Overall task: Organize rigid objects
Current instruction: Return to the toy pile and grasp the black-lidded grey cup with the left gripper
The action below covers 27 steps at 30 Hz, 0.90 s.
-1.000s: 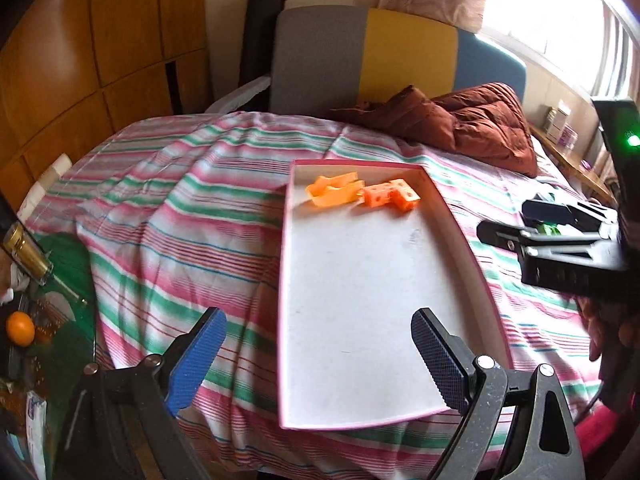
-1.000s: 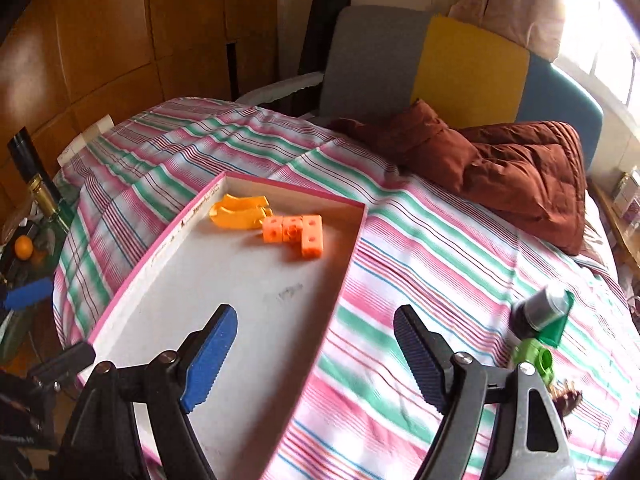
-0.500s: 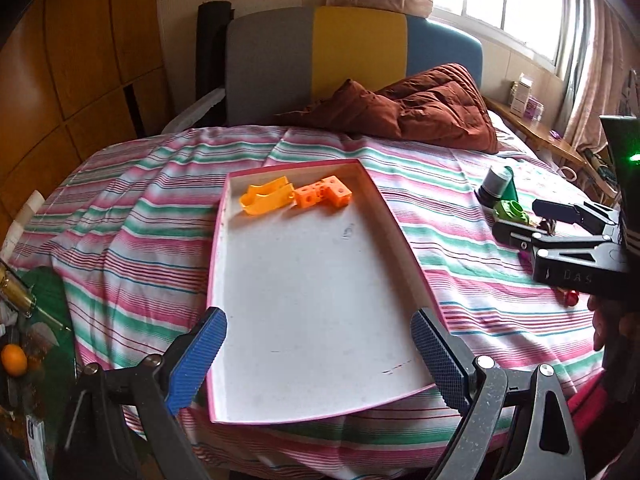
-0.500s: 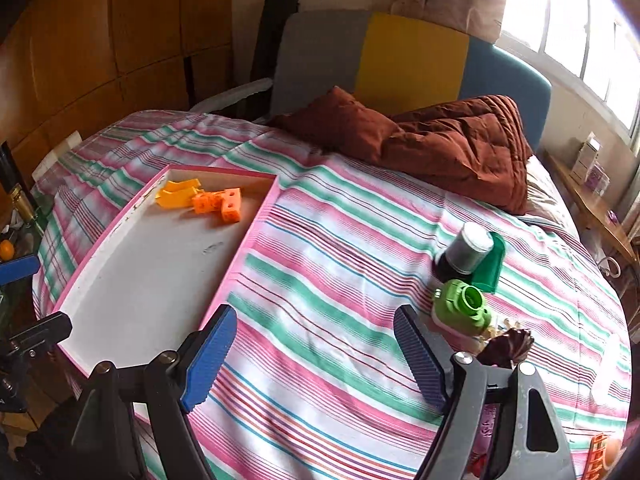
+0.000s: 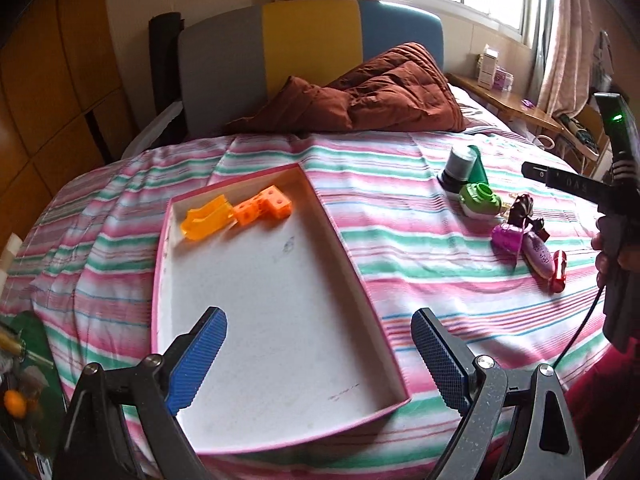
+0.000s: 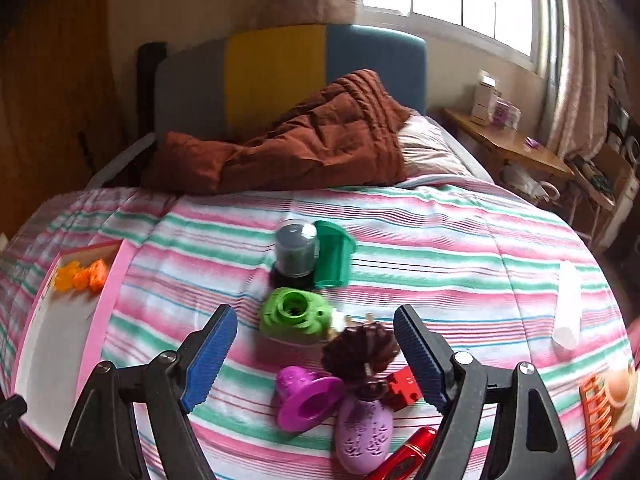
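A pink-rimmed white tray point(image 5: 344, 248) point(image 6: 108, 292) lies on the striped bed, holding an orange curved piece point(image 5: 206, 222) and an orange cube block point(image 5: 262, 208) at its far end. My left gripper point(image 5: 318, 356) hangs open over the tray's near end, empty. My right gripper point(image 6: 316, 356) is open and empty above a cluster of small objects: a green round toy point(image 6: 294, 316), a magenta cup point(image 6: 306, 398), a dark brown flower-like piece point(image 6: 360, 352), a purple oval case point(image 6: 364, 432), a red block point(image 6: 404, 388) and a red tube point(image 6: 404, 460). A grey cylinder point(image 6: 294, 252) stands beside a green cup point(image 6: 334, 256).
A brown quilt point(image 6: 304, 148) lies by the grey, yellow and blue headboard point(image 5: 312, 40). A white tube point(image 6: 568, 304) and an orange comb-like piece point(image 6: 596, 416) lie at the bed's right. A wooden bedside shelf point(image 6: 516, 148) stands to the right. A person's hand point(image 5: 612, 256) holds the right gripper.
Both views have swung to the right. The right gripper has travelled from the tray across the bed to over the toy cluster. The left gripper shifted right along the tray. Both stayed open.
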### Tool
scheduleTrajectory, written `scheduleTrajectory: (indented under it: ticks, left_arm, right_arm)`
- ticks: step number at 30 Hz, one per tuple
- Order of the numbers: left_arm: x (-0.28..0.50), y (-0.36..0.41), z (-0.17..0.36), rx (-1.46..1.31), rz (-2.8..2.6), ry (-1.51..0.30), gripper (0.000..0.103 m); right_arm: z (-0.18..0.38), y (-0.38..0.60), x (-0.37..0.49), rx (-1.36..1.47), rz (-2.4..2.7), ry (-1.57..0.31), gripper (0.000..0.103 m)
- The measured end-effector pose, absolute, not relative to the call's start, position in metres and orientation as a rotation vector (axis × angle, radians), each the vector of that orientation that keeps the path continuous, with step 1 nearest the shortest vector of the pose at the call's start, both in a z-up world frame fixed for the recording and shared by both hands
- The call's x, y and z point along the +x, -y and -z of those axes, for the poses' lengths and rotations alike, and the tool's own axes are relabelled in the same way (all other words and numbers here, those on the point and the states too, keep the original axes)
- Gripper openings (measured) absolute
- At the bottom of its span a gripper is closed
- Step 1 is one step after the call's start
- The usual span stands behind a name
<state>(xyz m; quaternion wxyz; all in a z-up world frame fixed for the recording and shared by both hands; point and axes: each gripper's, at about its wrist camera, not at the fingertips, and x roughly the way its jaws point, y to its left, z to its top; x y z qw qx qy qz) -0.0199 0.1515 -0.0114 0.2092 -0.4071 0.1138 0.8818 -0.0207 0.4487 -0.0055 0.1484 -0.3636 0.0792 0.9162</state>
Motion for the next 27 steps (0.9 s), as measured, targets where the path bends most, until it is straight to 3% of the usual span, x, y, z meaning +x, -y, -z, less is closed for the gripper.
scheduleTrajectory:
  ticks: [9,16,27]
  left_arm:
    - [-0.051,-0.221,0.006,-1.102,-2.37,-0.359,0.091]
    - [-0.079,-0.287,0.011,-1.096,-2.296,-0.402,0.079]
    - [-0.129,-0.391,0.027,-1.069,-2.207,-0.494,0.079]
  right_arm:
    - [0.001,-0.512,0.004,-0.908,-2.461,-0.592,0.082]
    - [0.004,-0.524,0.01,-0.91,-2.434,-0.695,0.082]
    - [0.009,-0.533,0.01,-0.932,-2.415,-0.813,0.082]
